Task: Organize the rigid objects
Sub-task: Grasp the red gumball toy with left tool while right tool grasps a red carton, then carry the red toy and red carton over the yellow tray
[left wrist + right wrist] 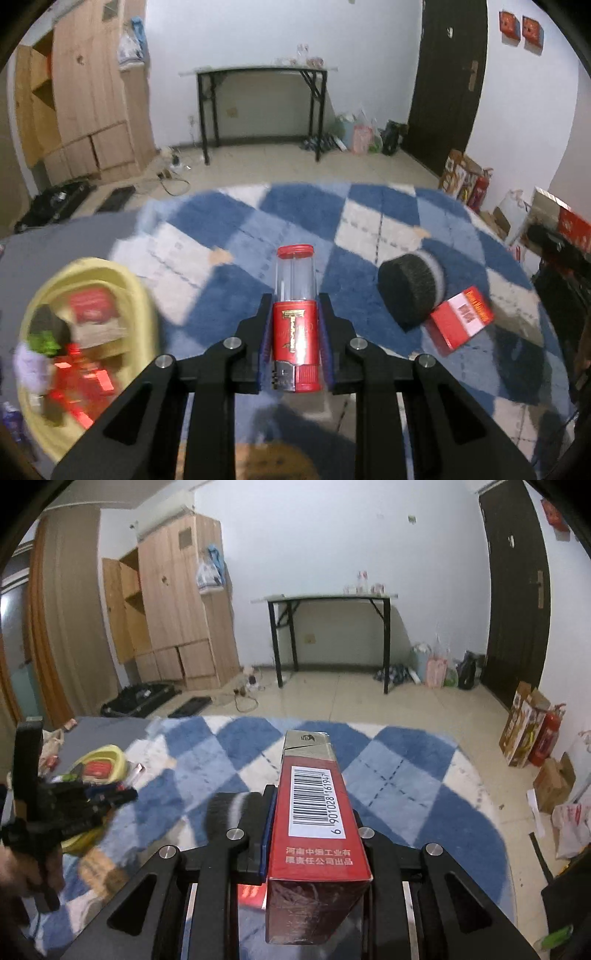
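My left gripper (pixel 294 314) is shut on a red lighter (pixel 295 332) with a clear top, held above the blue and white checked rug (pixel 229 221). A yellow basket (pixel 122 280) with red boxes and other items lies to its left. A black round brush (pixel 410 291) and a red cigarette box (pixel 460 321) lie on the rug to the right. My right gripper (pixel 314 797) is shut on a red cigarette box with a barcode (pixel 317 812), held above the rug. The left gripper (pixel 110 797) shows at the left of the right wrist view, over the basket (pixel 110 753).
A black-legged table (pixel 258 70) stands against the far wall, a wooden wardrobe (pixel 88 92) at the left, a dark door (pixel 447 74) at the right. Bags and boxes (pixel 524 731) line the right wall. A small red item (pixel 251 895) lies under my right gripper.
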Motion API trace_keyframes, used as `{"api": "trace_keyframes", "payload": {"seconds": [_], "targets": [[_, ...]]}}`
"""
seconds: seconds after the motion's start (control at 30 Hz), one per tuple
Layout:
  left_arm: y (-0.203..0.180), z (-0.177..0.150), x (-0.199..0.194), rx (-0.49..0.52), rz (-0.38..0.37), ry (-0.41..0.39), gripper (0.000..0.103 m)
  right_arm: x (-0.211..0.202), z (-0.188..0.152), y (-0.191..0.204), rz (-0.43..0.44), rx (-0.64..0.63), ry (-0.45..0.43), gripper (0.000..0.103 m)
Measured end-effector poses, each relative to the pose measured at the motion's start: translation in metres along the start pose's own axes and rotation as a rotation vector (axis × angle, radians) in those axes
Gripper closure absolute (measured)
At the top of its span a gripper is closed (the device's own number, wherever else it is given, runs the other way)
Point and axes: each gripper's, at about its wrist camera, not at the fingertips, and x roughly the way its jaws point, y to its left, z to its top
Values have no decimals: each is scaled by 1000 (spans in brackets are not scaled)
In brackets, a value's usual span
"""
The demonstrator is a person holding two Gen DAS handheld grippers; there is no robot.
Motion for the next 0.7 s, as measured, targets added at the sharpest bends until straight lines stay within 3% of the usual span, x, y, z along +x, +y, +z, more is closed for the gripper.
{"api": "trace_keyframes", "payload": {"seconds": [0.17,0.43,0.57,0.7], "targets": [[12,0,-77,-17,11,-45,79,-70,-14,5,12,21,-25,80],[35,-24,-148,-21,58,-58,79,-158,-41,9,-18,17,2,80],[36,-42,-164,-35,34,-68,79,-192,-54,19,-29,-1,-6,80],[44,-63,-152,-64,25,-38,79,-195,-81,32,-54,-22,-8,80]]}}
